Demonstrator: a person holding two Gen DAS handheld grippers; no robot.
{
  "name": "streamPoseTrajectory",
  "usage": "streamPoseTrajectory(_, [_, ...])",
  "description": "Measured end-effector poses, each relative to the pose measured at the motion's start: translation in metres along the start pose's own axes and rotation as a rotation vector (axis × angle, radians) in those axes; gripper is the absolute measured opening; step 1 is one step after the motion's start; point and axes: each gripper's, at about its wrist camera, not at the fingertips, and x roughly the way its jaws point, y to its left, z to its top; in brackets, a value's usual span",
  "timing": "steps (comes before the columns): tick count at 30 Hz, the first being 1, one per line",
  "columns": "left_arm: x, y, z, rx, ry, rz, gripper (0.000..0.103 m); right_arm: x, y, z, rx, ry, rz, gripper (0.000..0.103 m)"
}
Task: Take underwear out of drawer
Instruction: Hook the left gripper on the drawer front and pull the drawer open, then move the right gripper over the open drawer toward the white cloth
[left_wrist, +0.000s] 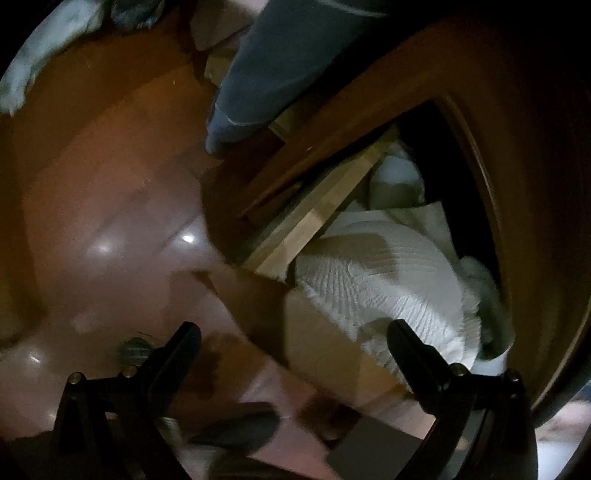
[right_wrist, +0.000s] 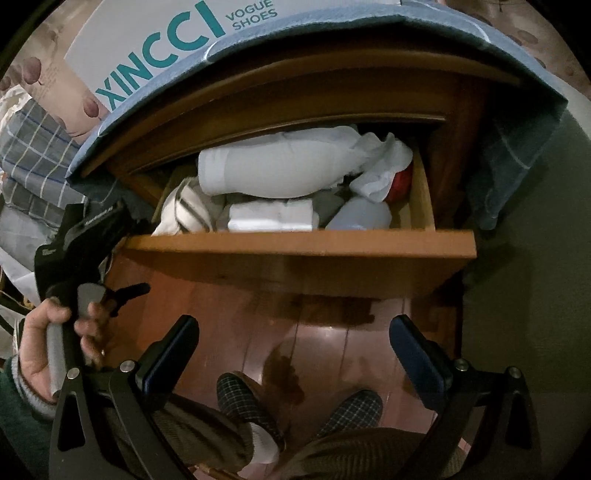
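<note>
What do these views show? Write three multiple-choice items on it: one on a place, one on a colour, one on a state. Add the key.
1. Where does the shoe box stand?
A. In the drawer
B. On the blue cloth over the cabinet
C. On the floor

2. What colour is the small thing at the right end of the drawer?
A. Red
B. Green
C. Yellow

3. What state is the drawer in?
A. Shut
B. Pulled open, with white cloths inside
C. Pulled open and bare

Key:
1 B: the box sits on the cloth, above the drawer opening.
2 A: a red patch shows beside the crumpled white cloth.
3 B: the drawer front stands out from the cabinet and rolled and folded cloths fill it.
</note>
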Motion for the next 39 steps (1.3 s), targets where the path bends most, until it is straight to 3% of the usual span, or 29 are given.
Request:
streamPoseTrajectory(12, [-0.007,-0.015,-0.001,0.222,0.048,0.167,0.103,-0.006,-0.007,0.005,0.007,-0.002,-0.021,0.103])
streamPoseTrajectory(15, [-0.006,-0.015,0.001,0.240,0.054,0.176,0.103,-0.008,-0.007,0.007,0.006,0.013,-0.019,0.103])
streamPoseTrajectory(24, [-0.010,-0.007,-0.011,0.272,0.074,0.159,0.103,-0.021,0.004,0.014,0.017,0.091,0.140,0.103])
streamPoseTrajectory(30, [-0.015,-0.018,-0.019,0.302,0.074,0.180,0.103,-0.036,0.028,0.048,-0.099,0.022,0.092,0.103])
streamPoseTrajectory(35, [-0.016,-0.025,-0.020,0.327,0.052,0.238,0.103,-0.018,0.035,0.083,-0.084,0.064,0.016,0.103])
streamPoseTrajectory(39, [-0.007,-0.031,-0.006,0.320,0.049,0.233,0.103,0.002,0.038,0.104,-0.054,0.121,0.002,0.103])
